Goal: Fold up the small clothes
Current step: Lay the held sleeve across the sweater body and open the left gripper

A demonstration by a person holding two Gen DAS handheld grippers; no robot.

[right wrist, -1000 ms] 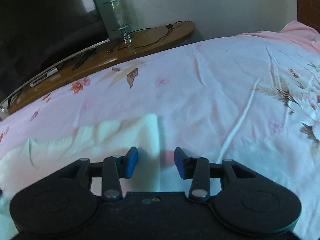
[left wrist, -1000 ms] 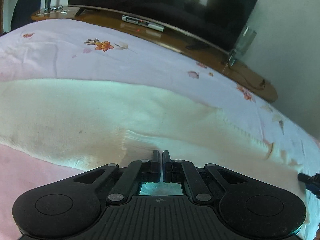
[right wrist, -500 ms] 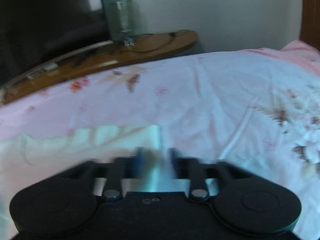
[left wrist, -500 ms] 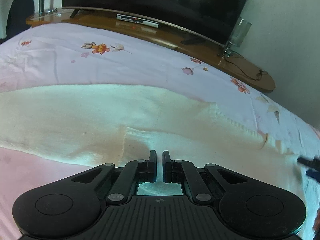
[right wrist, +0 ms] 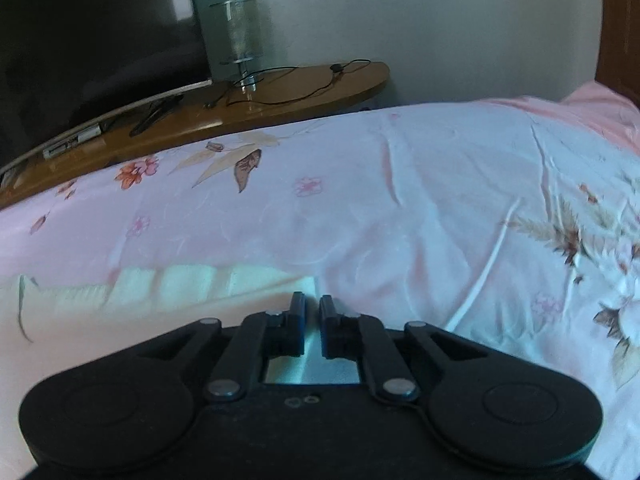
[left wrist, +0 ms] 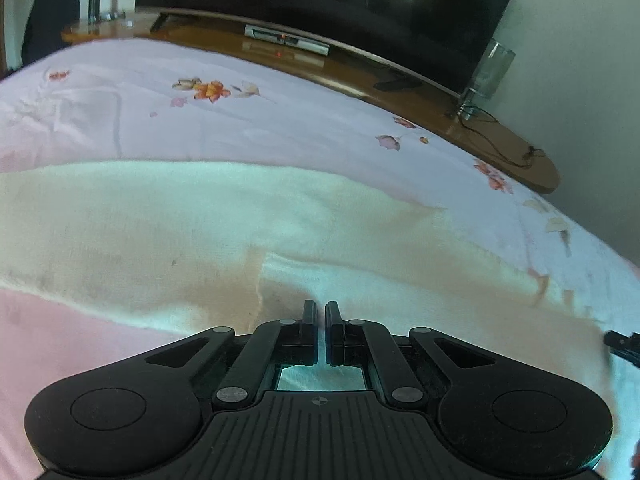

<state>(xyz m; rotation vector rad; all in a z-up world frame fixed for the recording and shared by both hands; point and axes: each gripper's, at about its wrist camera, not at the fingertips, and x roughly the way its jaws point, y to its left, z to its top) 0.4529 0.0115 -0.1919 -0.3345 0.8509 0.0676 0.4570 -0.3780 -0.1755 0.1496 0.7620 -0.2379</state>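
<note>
the left gripper point(left wrist: 319, 306) is pinched tight on a fold of the cream garment point(left wrist: 160, 232), which lies spread across the pink floral bedsheet point(left wrist: 280, 120). the right gripper point(right wrist: 311, 300) is closing its jaws over the garment's corner edge point(right wrist: 200, 280). beyond the bed stands a wooden shelf point(right wrist: 280, 88) with a television point(left wrist: 320, 0)

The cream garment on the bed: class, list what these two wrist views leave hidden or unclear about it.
- Left wrist view: the cream garment runs off the left edge, so its full shape is unknown.
- Left wrist view: the left tongs hide its near edge.
- Right wrist view: the right tongs are closing over the garment's corner; cloth shows between them, but a firm pinch cannot be confirmed.
- Both views: too blurred to name the garment type.
</note>
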